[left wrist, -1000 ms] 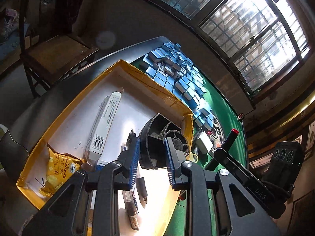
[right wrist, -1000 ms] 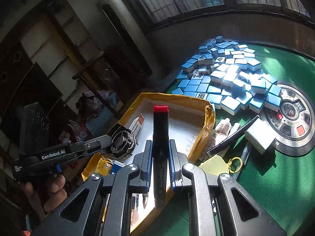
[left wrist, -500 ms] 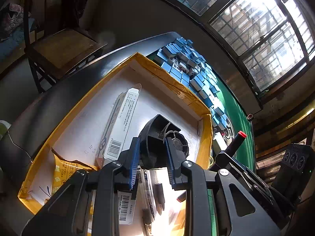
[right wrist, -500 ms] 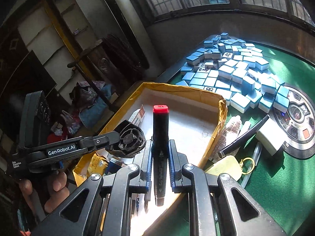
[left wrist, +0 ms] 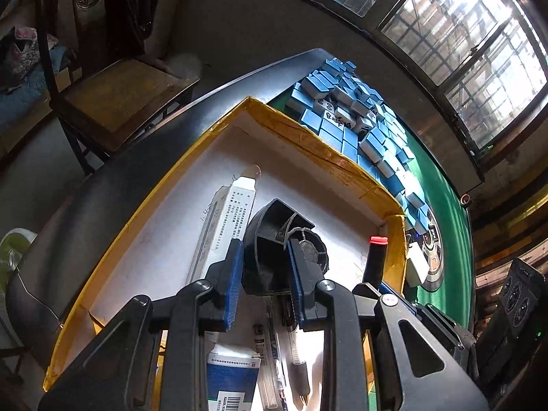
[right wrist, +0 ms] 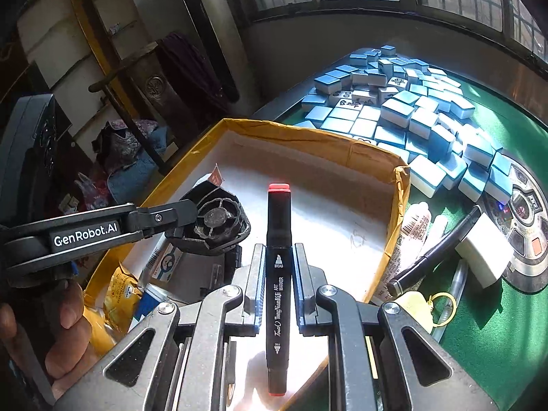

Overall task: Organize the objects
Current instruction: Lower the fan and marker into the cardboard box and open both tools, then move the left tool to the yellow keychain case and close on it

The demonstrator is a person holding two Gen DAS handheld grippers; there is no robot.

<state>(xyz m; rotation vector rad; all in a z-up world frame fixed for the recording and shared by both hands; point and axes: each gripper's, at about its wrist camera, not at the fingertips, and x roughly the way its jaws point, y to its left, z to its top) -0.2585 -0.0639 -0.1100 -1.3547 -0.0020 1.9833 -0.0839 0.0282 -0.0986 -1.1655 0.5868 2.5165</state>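
My left gripper [left wrist: 265, 250] is shut on a black blower fan [left wrist: 279, 236], held above the white floor of a yellow-edged cardboard box [left wrist: 298, 137]. The same fan [right wrist: 215, 221] shows in the right wrist view, in the left gripper's fingers over the box's left half. My right gripper [right wrist: 278, 257] is shut on a black art marker [right wrist: 278, 239] with red caps, upright between the pads, over the box's [right wrist: 342, 144] near edge. The marker's red tip [left wrist: 377, 239] appears at the right of the left wrist view.
A long white carton [left wrist: 226, 219], pens [left wrist: 298, 359], a blue-white box [left wrist: 233, 376] and a yellow packet [right wrist: 120, 291] lie in the box. Blue mahjong tiles [right wrist: 404, 109] pile on the green table [right wrist: 496, 325]. A black pen [right wrist: 435, 257], tube [right wrist: 411, 229], white block [right wrist: 483, 253] and yellow tag [right wrist: 414, 304] lie beside the box.
Both grippers have come down and moved further over the box, each keeping its grip. The fan and the marker now sit lower, closer to the box floor.
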